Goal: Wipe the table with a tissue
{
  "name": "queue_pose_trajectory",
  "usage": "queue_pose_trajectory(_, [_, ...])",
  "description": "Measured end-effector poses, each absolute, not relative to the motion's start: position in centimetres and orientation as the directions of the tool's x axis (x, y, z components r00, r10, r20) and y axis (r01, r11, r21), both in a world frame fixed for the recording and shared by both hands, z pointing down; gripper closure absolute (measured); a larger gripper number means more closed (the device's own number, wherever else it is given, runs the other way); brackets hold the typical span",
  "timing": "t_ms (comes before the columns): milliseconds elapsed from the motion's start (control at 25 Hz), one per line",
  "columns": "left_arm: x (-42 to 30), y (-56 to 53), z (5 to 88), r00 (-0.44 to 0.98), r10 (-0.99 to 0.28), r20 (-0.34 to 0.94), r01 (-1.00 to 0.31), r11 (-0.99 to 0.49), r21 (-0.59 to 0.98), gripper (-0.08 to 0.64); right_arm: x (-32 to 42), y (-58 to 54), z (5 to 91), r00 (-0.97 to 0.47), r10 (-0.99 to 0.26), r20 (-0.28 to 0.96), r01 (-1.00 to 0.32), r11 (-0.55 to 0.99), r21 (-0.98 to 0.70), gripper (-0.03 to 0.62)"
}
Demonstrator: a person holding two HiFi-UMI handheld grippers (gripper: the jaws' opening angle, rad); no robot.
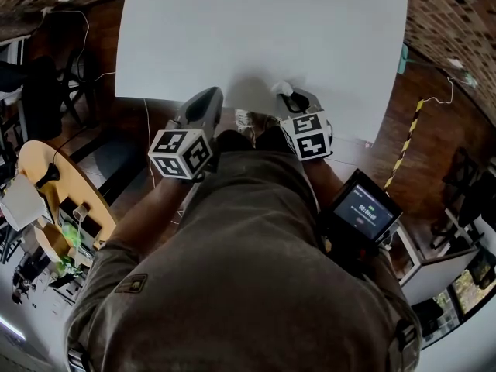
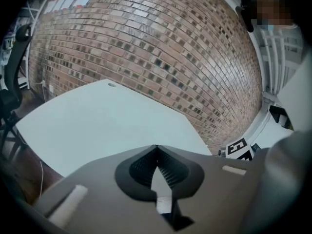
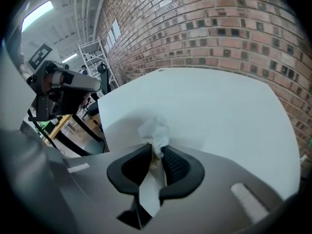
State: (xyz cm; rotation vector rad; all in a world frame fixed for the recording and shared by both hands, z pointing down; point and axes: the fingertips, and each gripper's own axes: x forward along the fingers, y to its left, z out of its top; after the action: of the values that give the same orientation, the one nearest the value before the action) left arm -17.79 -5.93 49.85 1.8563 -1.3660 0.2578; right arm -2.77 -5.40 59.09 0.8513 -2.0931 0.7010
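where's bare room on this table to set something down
The white table is bare from the brick wall to both side edges. Only its near edge is crowded: right tongs pinching the tissue, shut left tongs beside them.

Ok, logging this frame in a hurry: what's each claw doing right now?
Left claw: closed, nothing in it.
Right claw: closed on the tissue.
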Motion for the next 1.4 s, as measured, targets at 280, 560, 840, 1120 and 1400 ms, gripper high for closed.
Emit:
queue_pose_trajectory(280, [-17.0,-6.4,50.3,0.421,-0.697,0.580,-0.869,-0.126,0.479,0.558,-2.0,-5.7,59.4,-0.479,-0.351,0.805,-0.775,0.599,-0.199,0.525])
queue_pose_trajectory(560, [-14.2,-7.4,50.7,0.475,-0.668,0.574,-0.852,-0.184,0.491,0.558,2.8,-6.4,59.4,-0.408,-0.408,0.817,-0.845,0.508,-0.168,0.526])
queue_pose_trajectory(840, [-12.5,-7.8,50.6,0.502,-0.656,0.564,-0.841,-0.218,0.496,0.558,7.3,-6.6,59.3,-0.331,-0.454,0.827,-0.902,0.409,-0.137,0.526])
queue_pose_trajectory(1120, [-15.2,-6.7,50.8,0.453,-0.682,0.574,-0.859,-0.164,0.484,0.558,3.5,-7.1,59.8,-0.379,-0.430,0.820,-0.865,0.478,-0.149,0.526])
queue_pose_trajectory(1400, [-18.8,-4.6,49.8,0.353,-0.728,0.588,-0.886,-0.058,0.460,0.558,-2.1,-7.7,59.3,-0.473,-0.370,0.800,-0.772,0.611,-0.173,0.526])
